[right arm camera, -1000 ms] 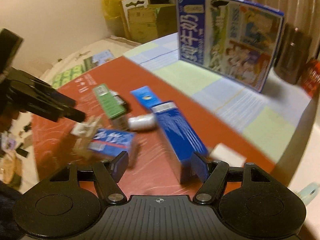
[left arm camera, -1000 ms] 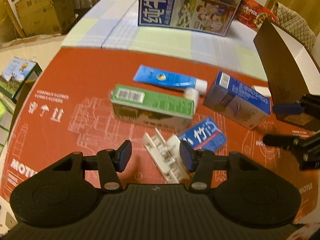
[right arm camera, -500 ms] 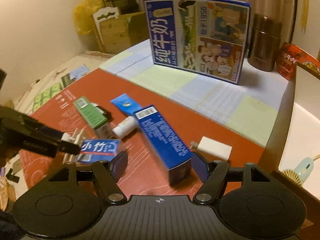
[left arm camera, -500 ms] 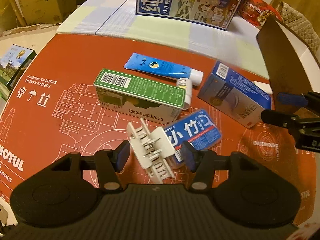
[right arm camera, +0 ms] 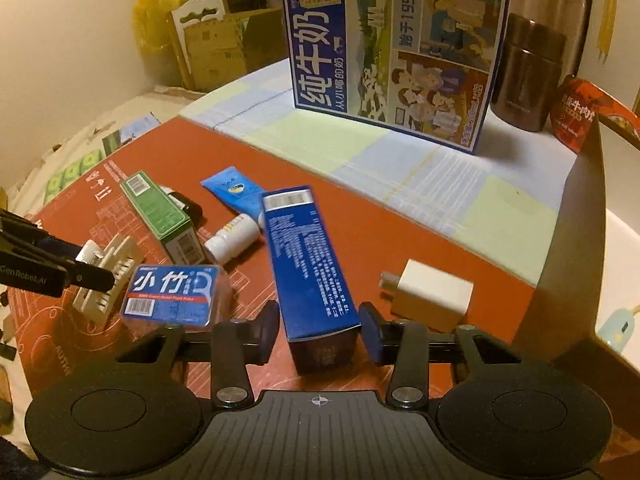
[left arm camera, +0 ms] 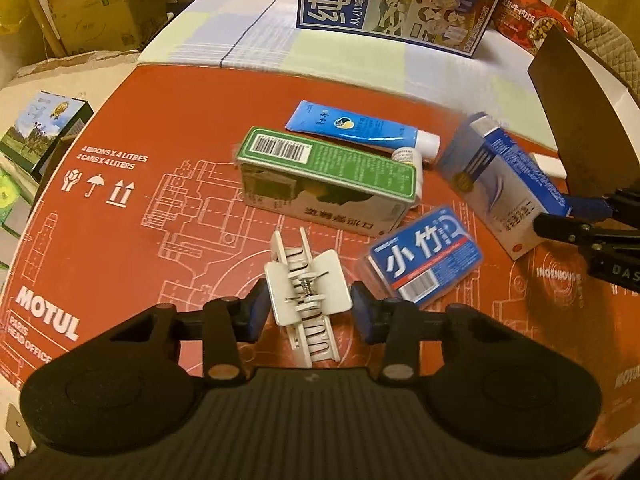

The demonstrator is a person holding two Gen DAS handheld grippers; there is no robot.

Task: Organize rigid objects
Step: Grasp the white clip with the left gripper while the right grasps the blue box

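A white hair claw clip (left arm camera: 308,296) lies on the red mat (left arm camera: 160,128) between the pads of my left gripper (left arm camera: 310,314). Its jaws are closing and the pads touch the clip's two plates. A long blue box (right arm camera: 308,264) has its near end between the pads of my right gripper (right arm camera: 320,334), whose jaws are also closing and pressing on it. In the left wrist view that blue box (left arm camera: 500,184) looks tipped up off the mat. Beside them lie a green box (left arm camera: 328,176), a blue tube (left arm camera: 356,126), a small white bottle (right arm camera: 232,236) and a blue floss case (left arm camera: 424,256).
A white charger (right arm camera: 432,296) lies just right of the blue box. An open brown box (left arm camera: 576,128) stands at the mat's right edge. A large milk carton case (right arm camera: 396,52), a brown canister (right arm camera: 528,76) and a red cup (right arm camera: 576,116) stand at the back.
Both pairs of jaws have narrowed: the left onto the white clip, the right onto the blue box's end. The left gripper has settled closer over the clip, and the blue box has tilted.
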